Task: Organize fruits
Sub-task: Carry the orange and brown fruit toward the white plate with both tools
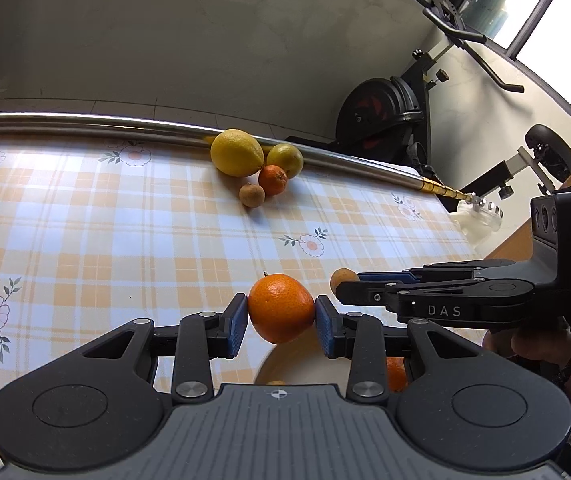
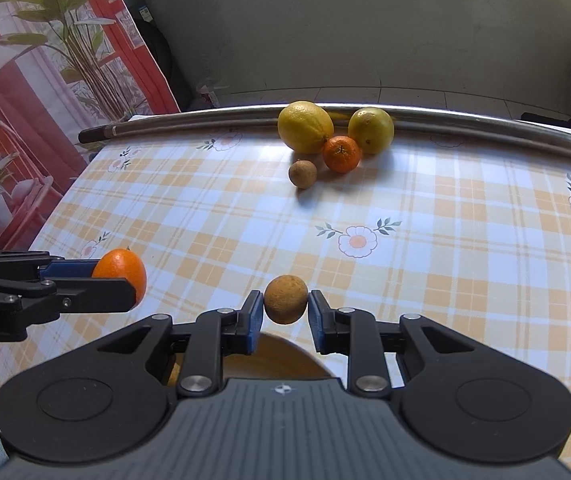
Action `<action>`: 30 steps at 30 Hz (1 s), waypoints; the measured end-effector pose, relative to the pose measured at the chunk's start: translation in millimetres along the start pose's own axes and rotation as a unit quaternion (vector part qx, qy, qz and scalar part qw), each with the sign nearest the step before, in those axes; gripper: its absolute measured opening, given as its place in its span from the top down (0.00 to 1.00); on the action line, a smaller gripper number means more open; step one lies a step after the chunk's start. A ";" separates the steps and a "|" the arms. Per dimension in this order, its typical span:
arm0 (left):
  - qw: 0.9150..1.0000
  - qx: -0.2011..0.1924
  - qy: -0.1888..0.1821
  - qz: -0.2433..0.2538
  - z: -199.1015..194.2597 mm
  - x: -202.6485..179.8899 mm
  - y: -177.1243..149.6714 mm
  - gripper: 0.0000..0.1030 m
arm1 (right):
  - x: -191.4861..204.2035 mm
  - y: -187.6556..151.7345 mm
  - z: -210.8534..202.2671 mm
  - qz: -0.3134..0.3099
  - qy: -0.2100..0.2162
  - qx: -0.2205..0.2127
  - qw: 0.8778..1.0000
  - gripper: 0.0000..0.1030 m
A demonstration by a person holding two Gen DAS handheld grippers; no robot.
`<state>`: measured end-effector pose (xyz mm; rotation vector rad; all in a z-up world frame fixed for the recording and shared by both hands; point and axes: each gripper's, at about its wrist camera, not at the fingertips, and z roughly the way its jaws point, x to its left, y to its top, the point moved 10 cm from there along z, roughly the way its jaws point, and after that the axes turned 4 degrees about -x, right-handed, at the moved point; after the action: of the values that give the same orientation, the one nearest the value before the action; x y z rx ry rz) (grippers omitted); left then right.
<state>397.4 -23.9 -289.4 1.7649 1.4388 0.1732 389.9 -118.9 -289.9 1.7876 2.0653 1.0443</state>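
Holding an orange (image 1: 281,308) clamped in the left gripper (image 1: 282,314) above the bowl (image 1: 285,364); right gripper (image 2: 285,308) pinched a small brown fruit (image 2: 285,299) alongside. Four fruits (image 1: 253,164) sat far across the table (image 1: 85,220). Best lowered before release, one at a time.

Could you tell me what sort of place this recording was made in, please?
Probably a room in a home: a table with a floral checked tablecloth, an exercise bike by the wall, and a window.
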 end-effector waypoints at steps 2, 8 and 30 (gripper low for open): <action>1.000 0.001 -0.002 0.008 -4.6 -6.2 -4.7 0.63 | 3.0 -5.3 -12.4 -0.004 0.003 -0.003 1.000 0.74; 1.000 0.006 -0.010 0.016 -10.5 -20.1 -18.6 0.63 | 1.4 -21.8 -41.8 -0.003 0.002 -0.007 1.000 0.74; 0.997 0.014 -0.037 0.062 -28.5 -69.6 -55.1 0.63 | 17.9 -105.7 -89.5 -0.041 0.016 0.066 0.997 0.74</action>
<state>316.6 -69.6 -281.1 1.8656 1.2856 0.1509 251.3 -136.0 -286.7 1.7386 2.2551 0.9405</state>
